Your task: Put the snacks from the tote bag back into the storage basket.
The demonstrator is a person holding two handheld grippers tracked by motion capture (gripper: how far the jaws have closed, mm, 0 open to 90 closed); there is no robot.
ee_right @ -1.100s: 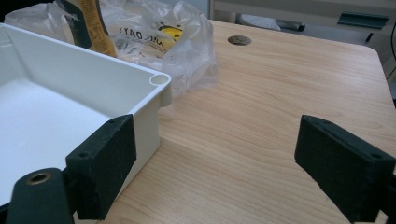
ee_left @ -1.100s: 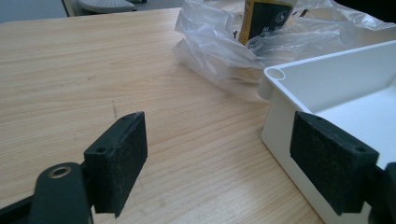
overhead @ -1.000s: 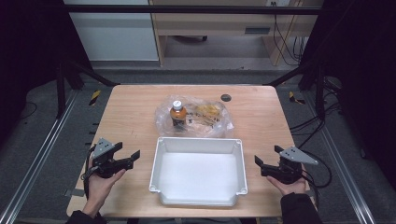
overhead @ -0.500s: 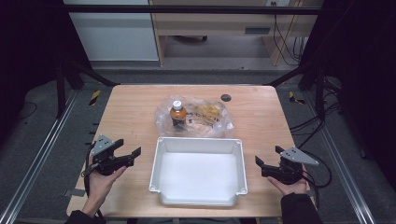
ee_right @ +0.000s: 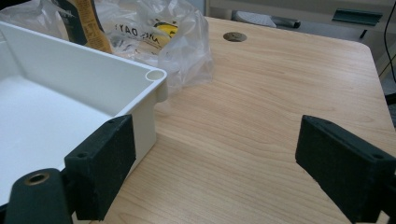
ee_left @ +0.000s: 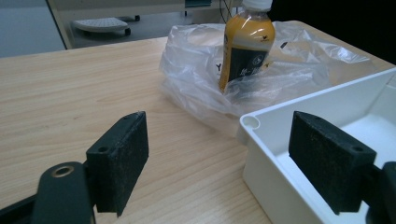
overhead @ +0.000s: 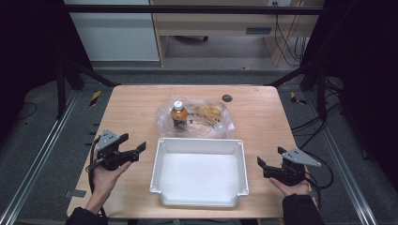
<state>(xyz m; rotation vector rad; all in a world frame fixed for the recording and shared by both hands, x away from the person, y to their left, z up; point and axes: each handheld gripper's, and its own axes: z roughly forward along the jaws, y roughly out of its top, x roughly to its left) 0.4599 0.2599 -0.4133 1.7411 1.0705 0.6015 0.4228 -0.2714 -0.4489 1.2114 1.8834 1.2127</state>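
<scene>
A white tray (overhead: pixel 199 201) sits at the near middle of the wooden table (overhead: pixel 136 108), its long axis running from 9 to 3 o'clock in the high view, open side up and nothing inside it. Just beyond its far rim, at 12 o'clock from the tray, lies a clear plastic bag (overhead: pixel 213 125) touching or nearly touching that rim; inside the bag a bottle (overhead: pixel 178 114) of orange drink stands upright, white cap up, with yellow packets to its right at 3 o'clock. The left gripper (overhead: pixel 133 146) rests in a hand (overhead: pixel 104 176) at 9 o'clock from the tray, its 2 jaws spread wide apart and gripping nothing, pointing toward 2 o'clock. The right gripper (overhead: pixel 270 158) is held by the other hand (overhead: pixel 292 187) at 3 o'clock from the tray, jaws likewise wide apart and empty, aimed toward 10 o'clock. The left gripper view adds what the high view cannot: the bottle (ee_left: pixel 246 41) leans slightly, has a dark label, and the bag (ee_left: pixel 196 74) folds over its base, while the tray (ee_left: pixel 327 107) corner stands between the jaws at 2 o'clock. The right gripper view shows the tray's (ee_right: pixel 93 74) other far corner beside the left jaw, printed lettering on the bag (ee_right: pixel 182 42), and a round dark grommet (ee_right: pixel 235 36) in the table at 12 o'clock.
</scene>
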